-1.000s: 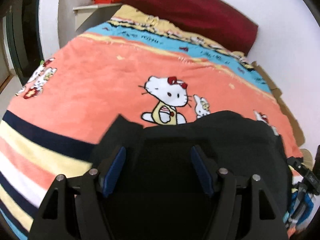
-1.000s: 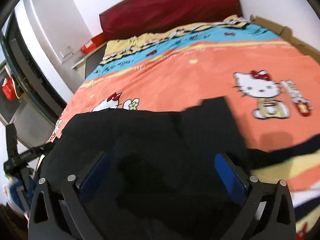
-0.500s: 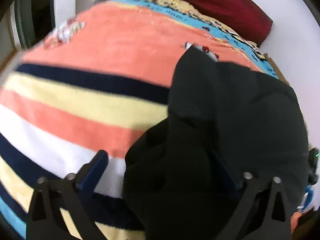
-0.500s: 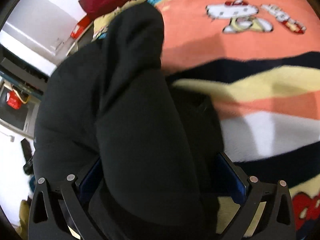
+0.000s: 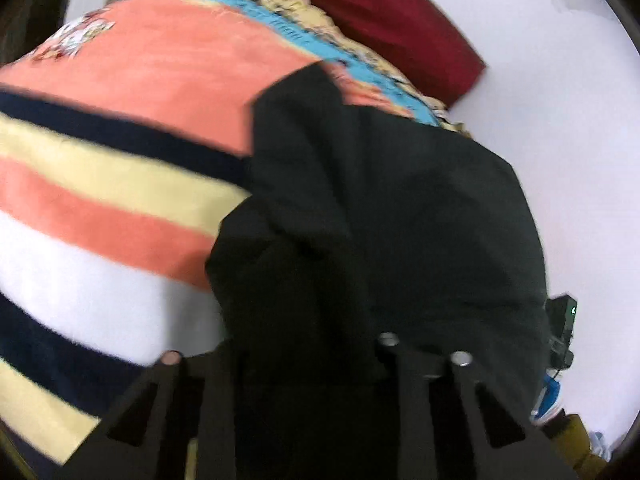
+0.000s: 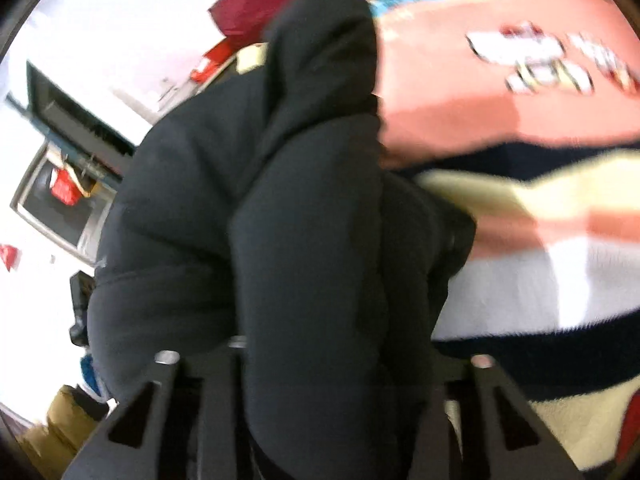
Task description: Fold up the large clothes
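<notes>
A large black garment (image 5: 380, 208) hangs bunched in front of the left wrist camera, lifted above the striped orange blanket (image 5: 132, 80). My left gripper (image 5: 312, 344) is closed on its cloth; the fingertips are buried in the fabric. In the right wrist view the same black garment (image 6: 280, 200) drapes in thick folds over my right gripper (image 6: 324, 356), which is also closed on it, fingertips hidden. The blanket (image 6: 520, 120) lies to the right below.
A dark red pillow (image 5: 380, 12) lies at the head of the bed against the white wall. A red box (image 6: 208, 66) sits on a shelf by the bed. A dark window frame (image 6: 72, 120) is at left.
Both grippers have closed on the black garment and lifted it off the blanket. The cloth now hangs bunched over both cameras, and the views have tilted and swung.
</notes>
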